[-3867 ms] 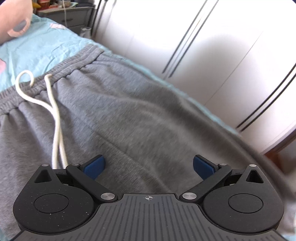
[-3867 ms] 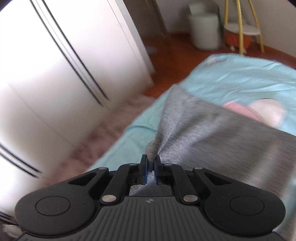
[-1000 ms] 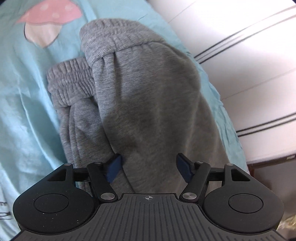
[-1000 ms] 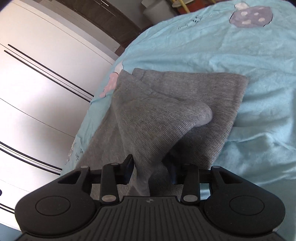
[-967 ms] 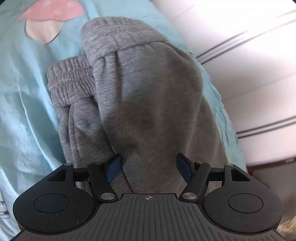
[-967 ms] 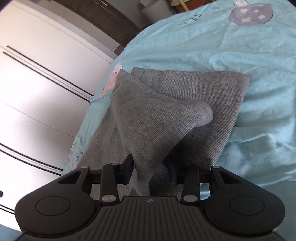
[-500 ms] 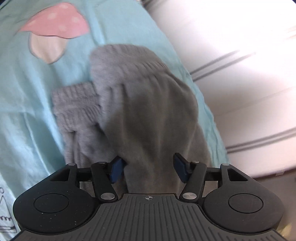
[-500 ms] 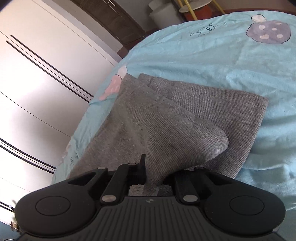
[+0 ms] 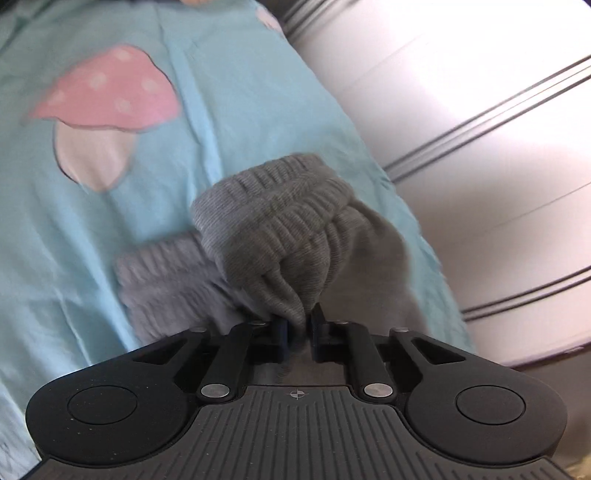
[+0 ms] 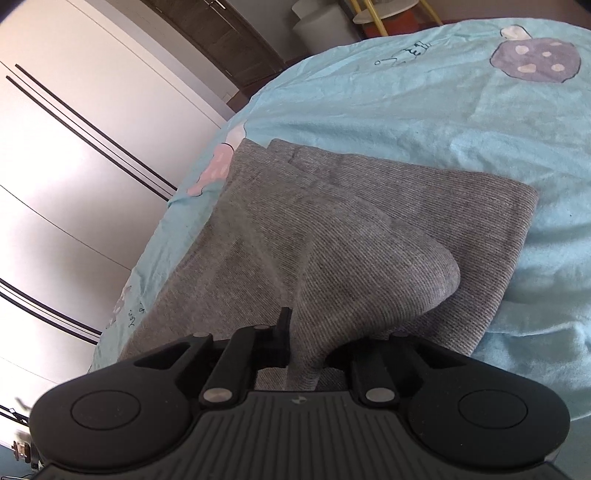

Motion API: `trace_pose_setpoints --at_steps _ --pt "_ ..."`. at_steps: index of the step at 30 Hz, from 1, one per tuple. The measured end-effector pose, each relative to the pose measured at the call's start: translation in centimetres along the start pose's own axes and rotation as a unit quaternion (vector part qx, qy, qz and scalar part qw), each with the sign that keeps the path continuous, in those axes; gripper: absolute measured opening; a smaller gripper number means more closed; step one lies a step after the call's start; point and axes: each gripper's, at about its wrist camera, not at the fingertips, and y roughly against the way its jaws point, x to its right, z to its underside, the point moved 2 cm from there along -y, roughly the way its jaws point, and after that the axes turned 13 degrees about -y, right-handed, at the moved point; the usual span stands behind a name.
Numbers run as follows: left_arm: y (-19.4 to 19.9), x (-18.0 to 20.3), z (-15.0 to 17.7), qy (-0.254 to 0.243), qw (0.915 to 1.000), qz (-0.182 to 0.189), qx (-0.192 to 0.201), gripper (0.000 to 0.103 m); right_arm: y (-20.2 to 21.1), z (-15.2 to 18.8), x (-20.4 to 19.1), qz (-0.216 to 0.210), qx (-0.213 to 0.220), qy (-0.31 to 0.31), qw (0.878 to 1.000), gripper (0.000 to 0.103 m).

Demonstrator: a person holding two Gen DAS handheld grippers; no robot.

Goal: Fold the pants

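The grey sweatpants (image 10: 369, 221) lie partly folded on a light blue bed sheet (image 10: 424, 92). In the left wrist view my left gripper (image 9: 297, 326) is shut on a bunch of fabric just below the ribbed waistband (image 9: 280, 206), which is lifted off the sheet; a second ribbed layer (image 9: 162, 273) lies below it. In the right wrist view my right gripper (image 10: 304, 343) is shut on a fold of the pants, which drapes over and hides its right finger.
The sheet (image 9: 110, 221) has a pink mushroom print (image 9: 107, 96). A white wardrobe with dark lines (image 9: 498, 147) runs along the bed edge and also shows in the right wrist view (image 10: 74, 184). A white bin (image 10: 325, 26) and a yellow-legged stand (image 10: 384, 14) stand beyond the bed.
My left gripper has closed on the waistband fabric and lifted it. My right gripper has closed tighter on its fold and raised it a little.
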Motion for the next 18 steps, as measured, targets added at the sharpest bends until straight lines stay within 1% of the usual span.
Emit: trace_pose_setpoints --at_steps 2,4,6,7,9,10,11,12,13,14,15,16,17,18 --pt "1.4 1.2 -0.4 -0.009 0.9998 0.014 0.013 0.011 1.0 -0.4 -0.8 -0.015 0.01 -0.005 1.0 0.005" --pt "3.5 2.3 -1.0 -0.018 0.9989 0.034 0.028 0.011 2.9 -1.6 -1.7 -0.053 0.02 -0.019 0.998 0.005" --pt "5.6 2.3 -1.4 -0.009 0.9974 0.062 0.037 0.01 5.0 -3.1 -2.4 -0.098 0.028 -0.037 0.994 0.005" --pt "6.4 1.9 -1.4 -0.003 0.9965 0.074 0.039 0.009 6.1 -3.8 -2.6 -0.113 0.036 -0.039 0.992 0.004" --pt "7.5 0.7 -0.8 0.0 0.9959 0.082 0.039 0.009 7.7 -4.7 -2.5 -0.12 0.054 -0.029 0.991 0.004" --pt "7.5 -0.3 0.0 -0.002 0.9965 0.076 0.035 0.009 8.4 -4.9 -2.0 -0.118 0.064 -0.029 0.99 0.004" --pt "6.9 -1.1 0.8 -0.005 0.9979 0.057 0.032 0.01 8.7 -5.1 -1.3 -0.111 0.07 -0.023 0.991 0.004" --pt "5.8 -1.9 1.6 -0.009 0.9993 0.027 0.024 0.013 8.6 -4.9 -0.5 -0.089 0.073 -0.012 0.993 0.004" --pt "4.5 -2.9 2.4 -0.022 0.9997 -0.011 0.008 0.016 7.7 -4.7 0.3 -0.056 0.065 0.011 0.996 0.005" --pt "3.4 -4.0 3.5 -0.029 0.9984 -0.046 -0.014 0.023 6.4 -4.1 1.0 -0.017 0.051 0.046 0.998 0.006" --pt "2.7 -4.5 4.2 -0.029 0.9963 -0.076 -0.028 0.037 4.9 -3.5 1.7 0.033 0.033 0.08 0.996 0.011" --pt "2.6 -4.7 4.7 -0.025 0.9957 -0.086 -0.023 0.041 3.4 -2.9 2.4 0.083 0.01 0.098 0.992 0.016" --pt "3.0 -4.7 5.0 -0.017 0.9963 -0.083 -0.011 0.046 3.3 -2.7 3.1 0.075 0.008 0.094 0.993 0.015" --pt "3.6 -4.7 5.1 -0.008 0.9967 -0.081 -0.001 0.054 3.7 -2.8 3.3 0.054 0.016 0.075 0.996 0.017"
